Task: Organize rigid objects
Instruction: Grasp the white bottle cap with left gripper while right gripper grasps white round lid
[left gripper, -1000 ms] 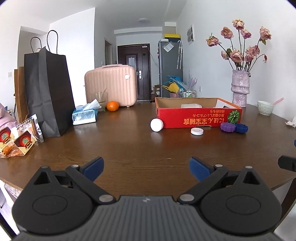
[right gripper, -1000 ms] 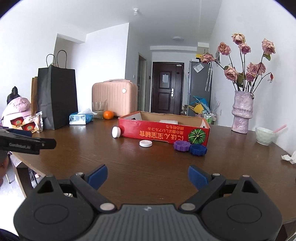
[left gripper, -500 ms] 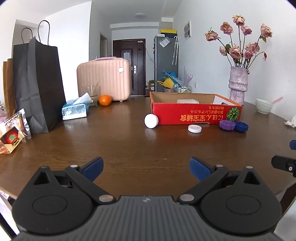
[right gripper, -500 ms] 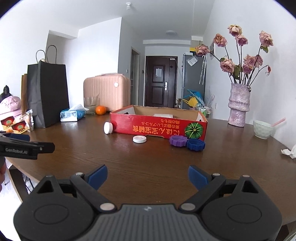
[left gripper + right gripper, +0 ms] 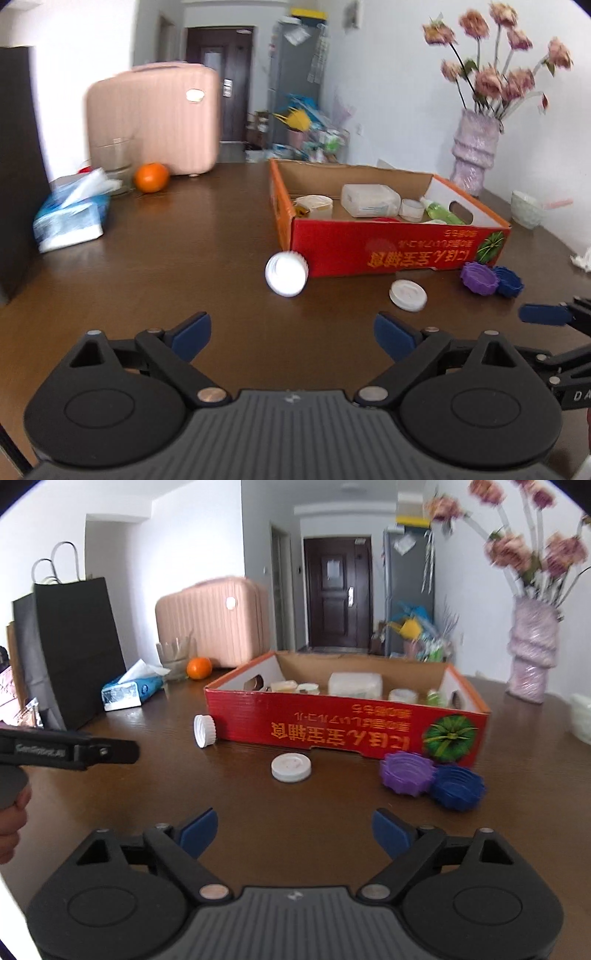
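A red cardboard box holding several small containers stands on the brown table. Against its near left corner leans a white ribbed cap on its edge. A flat white lid lies in front of the box. A purple cap and a blue cap lie side by side at the box's right corner. My left gripper is just short of the white cap, jaws wide and closing on nothing. My right gripper is short of the flat lid, likewise closing on nothing.
A pink case, a glass, an orange and a tissue pack are at the back left. A black paper bag is at the left. A vase of flowers and a small bowl are at the right.
Both grippers have moved forward over the table towards the box and tipped downward, so the caps and the box's inside now show larger. Both sets of jaws have narrowed slightly.
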Demonstrator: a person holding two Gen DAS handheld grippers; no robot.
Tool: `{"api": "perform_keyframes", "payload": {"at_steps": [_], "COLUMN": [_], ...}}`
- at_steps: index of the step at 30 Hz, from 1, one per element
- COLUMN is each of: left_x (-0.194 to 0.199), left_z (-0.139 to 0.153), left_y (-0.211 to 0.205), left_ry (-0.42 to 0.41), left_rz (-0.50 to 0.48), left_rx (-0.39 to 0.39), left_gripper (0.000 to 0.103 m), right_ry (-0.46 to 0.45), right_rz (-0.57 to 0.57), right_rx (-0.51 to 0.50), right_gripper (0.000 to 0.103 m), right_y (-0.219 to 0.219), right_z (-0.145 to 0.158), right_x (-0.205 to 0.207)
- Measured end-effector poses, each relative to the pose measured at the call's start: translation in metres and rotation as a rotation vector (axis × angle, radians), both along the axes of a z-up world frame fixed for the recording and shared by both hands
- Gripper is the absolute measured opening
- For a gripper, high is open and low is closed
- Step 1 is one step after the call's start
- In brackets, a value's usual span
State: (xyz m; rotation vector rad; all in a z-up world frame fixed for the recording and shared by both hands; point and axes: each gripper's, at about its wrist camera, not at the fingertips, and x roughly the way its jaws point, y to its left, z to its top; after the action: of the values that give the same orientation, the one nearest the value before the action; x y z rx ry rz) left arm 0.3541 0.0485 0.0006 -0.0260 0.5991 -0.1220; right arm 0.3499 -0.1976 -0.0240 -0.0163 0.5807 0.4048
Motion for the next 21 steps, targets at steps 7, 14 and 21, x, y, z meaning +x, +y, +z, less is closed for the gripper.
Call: {"api": "perform_keyframes", "payload": {"at_steps": [7, 14, 21], "left_x": [0.077, 0.109, 0.105], "left_z": [-0.022, -0.042, -0.039], "left_y": [0.006, 0.023, 0.019], "left_ry": [0.067, 0.109, 0.086], "left_rz": [-0.06, -0.089, -0.12], "left_rx": [-0.009, -0.076, -0.025], "left_gripper": [0.082, 0.055, 0.04], "right_ry": [0.049, 0.065, 0.043], "right_rz": [0.029, 0.016, 0.025], "right_rx": [-0.038, -0.046, -0.065], "right_gripper": [0.074, 0.058, 0.038], "right_y": [0.032, 0.048, 0.055], "right_z": [-0.012, -0.027, -0.027], "right_x": [0.068, 0.095, 0.094]}}
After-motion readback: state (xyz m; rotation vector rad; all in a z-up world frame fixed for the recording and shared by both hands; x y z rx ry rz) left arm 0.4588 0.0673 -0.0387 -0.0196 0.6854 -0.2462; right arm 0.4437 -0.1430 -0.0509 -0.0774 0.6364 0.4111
